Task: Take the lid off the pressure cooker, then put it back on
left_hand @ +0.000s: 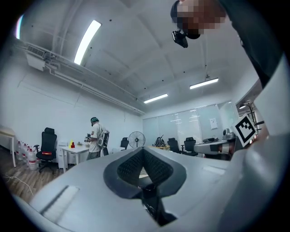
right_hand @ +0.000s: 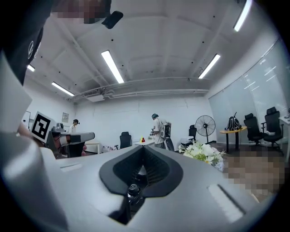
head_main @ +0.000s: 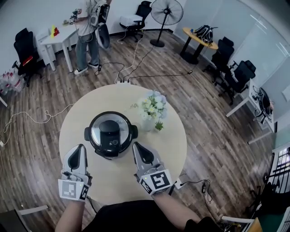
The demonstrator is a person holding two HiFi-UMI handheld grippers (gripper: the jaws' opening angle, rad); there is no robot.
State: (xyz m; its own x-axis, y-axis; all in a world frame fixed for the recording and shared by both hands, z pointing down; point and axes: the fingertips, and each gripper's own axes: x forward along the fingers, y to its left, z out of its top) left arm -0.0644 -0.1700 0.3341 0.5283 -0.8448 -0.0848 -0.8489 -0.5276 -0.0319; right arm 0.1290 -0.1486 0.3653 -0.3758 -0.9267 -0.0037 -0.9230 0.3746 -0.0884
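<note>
Left gripper (head_main: 80,148): fingers closed on nothing, lower left of centre.
Right gripper (head_main: 137,147): fingers closed, empty, lower centre.
Pressure cooker (head_main: 110,134): frame centre, just beyond both grippers, lid (head_main: 110,128) on.
Worktop (head_main: 79,113): round, pale (flowers (head_main: 153,108) right of the cooker).
Room: wood floor (head_main: 45,95) with loose cables (head_main: 136,63), fan (head_main: 166,12) top centre, person (head_main: 88,27) by a white desk (head_main: 56,38) upper left.

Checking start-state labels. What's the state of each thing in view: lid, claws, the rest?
Lid: on the cooker; lock can't tell.
Left claw: shut, empty, clear of cooker.
Right claw: shut, empty, clear of cooker.
Flowers: upright beside cooker.
Fan: standing; spin can't tell.
</note>
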